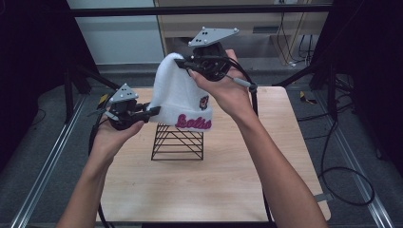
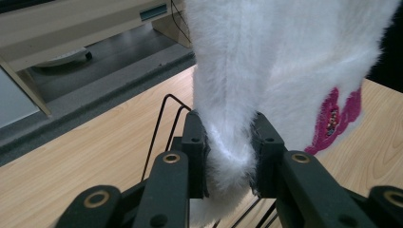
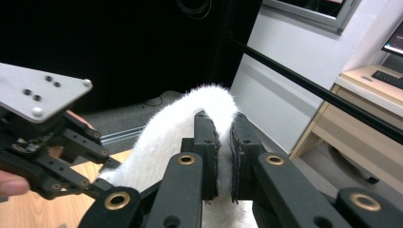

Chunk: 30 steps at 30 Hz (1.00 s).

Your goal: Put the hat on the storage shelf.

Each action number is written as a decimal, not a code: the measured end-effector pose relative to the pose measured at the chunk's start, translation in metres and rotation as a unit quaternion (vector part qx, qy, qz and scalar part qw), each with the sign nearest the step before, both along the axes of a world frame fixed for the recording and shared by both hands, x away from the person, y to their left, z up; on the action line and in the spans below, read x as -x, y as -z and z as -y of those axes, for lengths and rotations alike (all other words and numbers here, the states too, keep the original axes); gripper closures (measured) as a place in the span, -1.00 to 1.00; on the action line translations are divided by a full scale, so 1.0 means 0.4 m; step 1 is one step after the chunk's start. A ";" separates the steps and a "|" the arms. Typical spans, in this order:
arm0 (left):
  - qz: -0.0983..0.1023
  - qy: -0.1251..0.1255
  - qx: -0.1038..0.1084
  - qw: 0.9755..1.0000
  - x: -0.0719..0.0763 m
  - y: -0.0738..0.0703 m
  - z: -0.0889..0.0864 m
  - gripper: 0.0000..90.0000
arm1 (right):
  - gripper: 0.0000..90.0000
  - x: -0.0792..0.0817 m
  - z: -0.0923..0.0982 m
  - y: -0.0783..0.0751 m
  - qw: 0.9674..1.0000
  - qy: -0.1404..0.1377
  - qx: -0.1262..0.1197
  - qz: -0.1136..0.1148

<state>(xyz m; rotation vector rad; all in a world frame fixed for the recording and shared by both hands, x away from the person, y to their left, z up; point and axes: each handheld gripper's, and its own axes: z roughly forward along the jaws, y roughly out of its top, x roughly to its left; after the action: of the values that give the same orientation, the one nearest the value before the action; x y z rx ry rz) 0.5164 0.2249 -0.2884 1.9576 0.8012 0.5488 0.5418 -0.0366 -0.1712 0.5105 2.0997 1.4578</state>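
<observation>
White fuzzy beanie [image 1: 183, 97] held above the wire rack [image 1: 178, 141]: right gripper [image 1: 183, 63] clamps its crown, left gripper [image 1: 151, 110] clamps its brim. Keep both jaws pinched and the fabric taut while lowering evenly over the rack.

Both grippers, left gripper [image 1: 151, 110] and right gripper [image 1: 182, 63], were black, each topped by a grey three-cornered plate with small pale screws and trailing a black cable. Jaws were black linked bars with brass-ringed pivot holes and flat dark pads [image 2: 204, 156]. Forearms [image 1: 280, 175] were bare, no sleeves.
</observation>
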 end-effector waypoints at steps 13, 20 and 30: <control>0.003 -0.010 -0.008 1.000 0.014 0.028 -0.008 0.60 | 0.87 -0.008 -0.012 0.034 1.000 -0.005 -0.001 -0.011; -0.001 -0.018 -0.002 1.000 0.011 0.049 -0.023 0.60 | 0.86 -0.011 -0.023 0.052 1.000 -0.007 0.008 -0.016; -0.004 -0.023 -0.009 1.000 0.005 0.073 -0.022 0.60 | 0.86 -0.017 -0.031 0.077 0.999 -0.007 0.023 -0.021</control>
<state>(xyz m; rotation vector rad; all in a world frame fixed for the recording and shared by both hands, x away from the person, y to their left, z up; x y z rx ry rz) 0.5144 0.2339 -0.3177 1.9629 0.8503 0.5777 0.5485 -0.0243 -0.2019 0.5138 2.1680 1.4156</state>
